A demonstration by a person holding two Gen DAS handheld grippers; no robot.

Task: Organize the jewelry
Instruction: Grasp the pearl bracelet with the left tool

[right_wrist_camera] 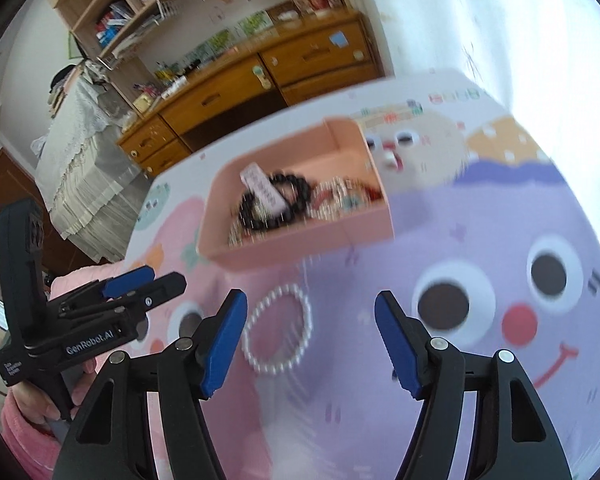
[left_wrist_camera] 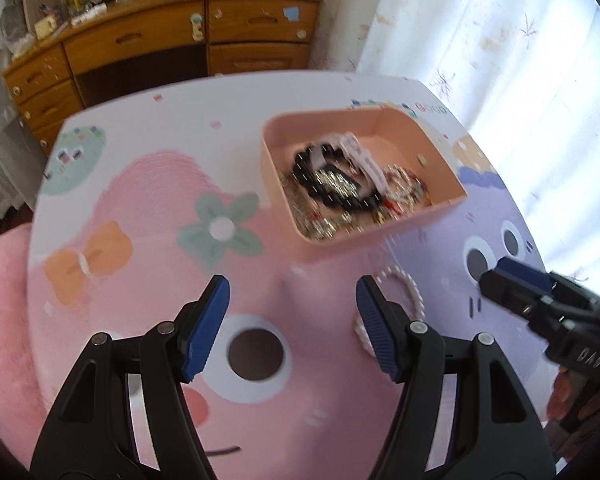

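We hold the left gripper (left_wrist_camera: 294,292) above the table (left_wrist_camera: 148,184), jaws spread wide and empty; the right gripper (right_wrist_camera: 310,308) hovers likewise, jaws parted with nothing between them; the pearl bracelet (right_wrist_camera: 278,330) lies flat on the table, just in front of the right gripper and near its left finger; beyond it the pink box (right_wrist_camera: 300,246) holds a black bead bracelet (right_wrist_camera: 276,204), a white tag (right_wrist_camera: 262,188) and blurred silvery and coloured trinkets.

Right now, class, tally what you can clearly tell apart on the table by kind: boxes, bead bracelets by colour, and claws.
Pink box: 1
Black bracelet: 1
White pearl bracelet: 1
Claws, left claw and right claw: 2
Total: 5
The box's other jewelry is too blurred to count.
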